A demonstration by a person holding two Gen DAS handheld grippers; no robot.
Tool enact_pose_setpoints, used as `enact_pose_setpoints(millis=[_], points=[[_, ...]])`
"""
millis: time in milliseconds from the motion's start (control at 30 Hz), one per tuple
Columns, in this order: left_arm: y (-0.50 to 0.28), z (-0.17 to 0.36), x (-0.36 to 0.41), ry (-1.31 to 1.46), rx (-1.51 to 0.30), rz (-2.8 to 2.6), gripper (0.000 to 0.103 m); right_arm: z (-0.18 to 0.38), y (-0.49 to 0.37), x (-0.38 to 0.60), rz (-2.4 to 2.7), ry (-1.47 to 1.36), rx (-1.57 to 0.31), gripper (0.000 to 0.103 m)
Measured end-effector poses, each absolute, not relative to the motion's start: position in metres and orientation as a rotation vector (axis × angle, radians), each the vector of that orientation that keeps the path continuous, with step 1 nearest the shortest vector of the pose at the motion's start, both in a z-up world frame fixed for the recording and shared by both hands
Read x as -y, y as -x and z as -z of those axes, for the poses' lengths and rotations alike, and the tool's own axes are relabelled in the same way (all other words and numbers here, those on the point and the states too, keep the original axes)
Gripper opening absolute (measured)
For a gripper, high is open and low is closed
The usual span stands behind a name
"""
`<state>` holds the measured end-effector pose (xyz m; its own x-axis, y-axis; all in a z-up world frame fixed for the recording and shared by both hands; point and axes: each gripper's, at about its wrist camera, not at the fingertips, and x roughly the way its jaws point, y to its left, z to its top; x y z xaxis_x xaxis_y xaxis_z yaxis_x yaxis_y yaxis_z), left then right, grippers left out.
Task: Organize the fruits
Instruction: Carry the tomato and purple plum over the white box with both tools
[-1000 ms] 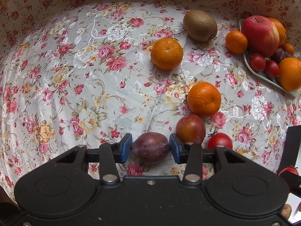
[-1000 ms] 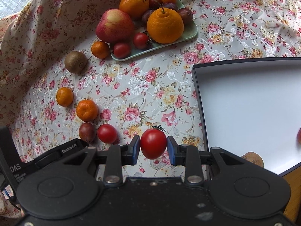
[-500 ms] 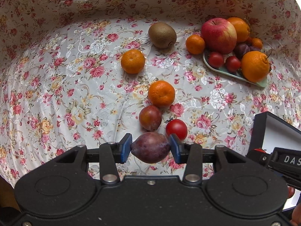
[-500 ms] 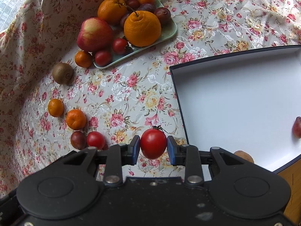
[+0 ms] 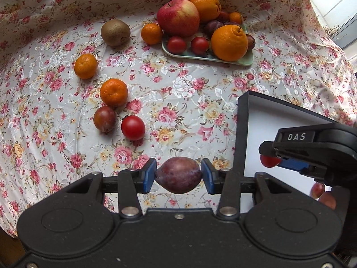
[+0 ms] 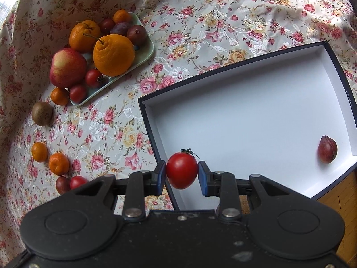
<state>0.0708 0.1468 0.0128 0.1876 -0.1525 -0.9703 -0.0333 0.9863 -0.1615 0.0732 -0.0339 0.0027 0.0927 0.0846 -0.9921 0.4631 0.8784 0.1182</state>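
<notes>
My left gripper (image 5: 178, 175) is shut on a purple plum (image 5: 178, 174), held above the floral cloth just left of the dark-rimmed white box (image 5: 242, 134). My right gripper (image 6: 181, 174) is shut on a red tomato (image 6: 181, 173) over the box's near left corner (image 6: 156, 143); it also shows in the left wrist view (image 5: 296, 156). One plum (image 6: 327, 149) lies inside the box at the right. On the cloth lie two mandarins (image 5: 113, 92), a plum (image 5: 104, 118), a tomato (image 5: 133, 127) and a kiwi (image 5: 115, 32).
A green plate (image 5: 223, 58) at the back holds an apple (image 5: 178, 17), two large oranges, tomatoes, plums and a small mandarin; another mandarin (image 5: 151, 33) sits beside it. The cloth rises at the back. A wooden surface (image 6: 339, 198) shows past the box's right corner.
Both grippers have lifted and swung right toward the box with their fruits. The right gripper's tomato has moved from over the cloth to over the box's corner.
</notes>
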Motion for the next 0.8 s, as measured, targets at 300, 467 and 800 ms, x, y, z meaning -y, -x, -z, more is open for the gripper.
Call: enact_pose_setpoints(millis=[300, 467, 800], points=[[-0.071, -0.015, -0.116, 0.079, -1.356, 0.096, 0.051, -0.004, -0.066, 0.055, 0.327, -0.448, -1.459, 0.032], [-0.068, -0.017, -0.092, 0.027, -1.337, 0.126, 0.051, -0.002, -0.061, 0.073, 0.361, -0.456, -1.46, 0.032], [-0.066, -0.012, -0.047, -0.025, -1.327, 0.165, 0.051, 0.001, -0.042, 0.126, 0.442, -0.48, -1.45, 0.032]])
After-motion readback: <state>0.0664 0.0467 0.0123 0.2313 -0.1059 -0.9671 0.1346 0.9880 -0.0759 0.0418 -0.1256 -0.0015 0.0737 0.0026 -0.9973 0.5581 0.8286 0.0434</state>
